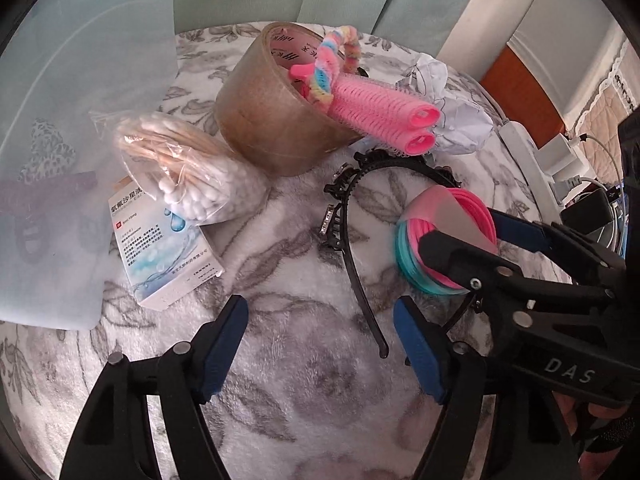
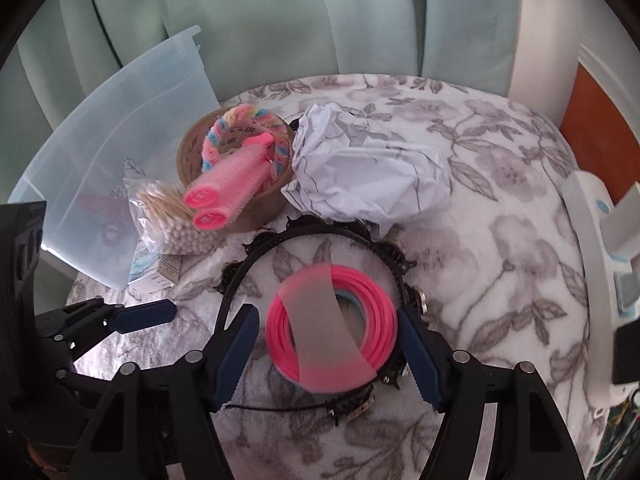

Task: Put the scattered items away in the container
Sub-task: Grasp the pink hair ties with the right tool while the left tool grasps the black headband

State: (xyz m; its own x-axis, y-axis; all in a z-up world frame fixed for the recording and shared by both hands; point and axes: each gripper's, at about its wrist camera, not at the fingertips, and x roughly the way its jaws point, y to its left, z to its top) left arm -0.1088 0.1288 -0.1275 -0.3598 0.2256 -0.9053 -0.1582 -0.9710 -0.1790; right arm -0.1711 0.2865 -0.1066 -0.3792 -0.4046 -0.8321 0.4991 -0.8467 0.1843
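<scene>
A pink and teal coil of bands with a translucent wrapper lies on the floral blanket inside a black headband. My right gripper is open, its fingers on either side of the coil; it also shows in the left wrist view around the coil. My left gripper is open and empty over the blanket, beside the headband. The translucent blue container stands at the left, with a hair clip inside it.
A brown tape roll holds pink hair rollers and a fuzzy multicoloured ring. A bag of cotton swabs lies on a small medicine box. Crumpled white paper lies behind the headband. A power strip runs along the right edge.
</scene>
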